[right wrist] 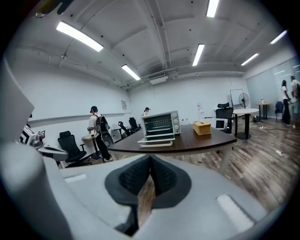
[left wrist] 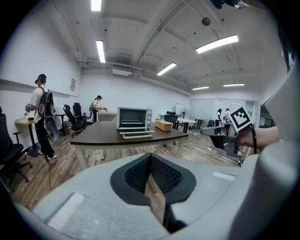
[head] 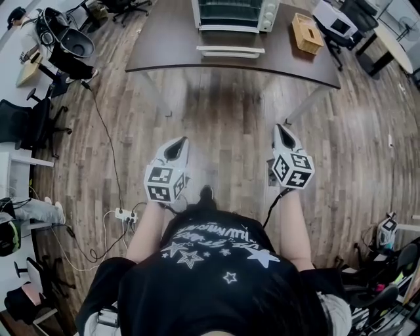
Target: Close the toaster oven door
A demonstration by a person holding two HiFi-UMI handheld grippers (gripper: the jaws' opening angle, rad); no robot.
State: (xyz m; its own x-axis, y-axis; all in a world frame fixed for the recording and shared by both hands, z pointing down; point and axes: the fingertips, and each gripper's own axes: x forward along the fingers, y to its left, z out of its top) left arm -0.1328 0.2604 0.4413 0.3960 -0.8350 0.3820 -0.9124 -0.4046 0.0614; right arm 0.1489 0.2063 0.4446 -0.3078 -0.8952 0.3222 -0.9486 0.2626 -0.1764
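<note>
Left gripper [head: 175, 149]: jaws together, nothing between them, held low and well short of the table [head: 164, 49]. Toaster oven [head: 235, 13]: on the table, toward its far side; its door [head: 231, 50] hangs open, lying flat toward the person. Right gripper [head: 283, 135]: jaws pressed shut, empty, also well short of the table. Basket [head: 307, 33]: on the table, just right of the oven. Step judged: approach, door untouched. Next move likely calls for closing on the table, getting a gripper under the door's front edge and swinging it up.
</note>
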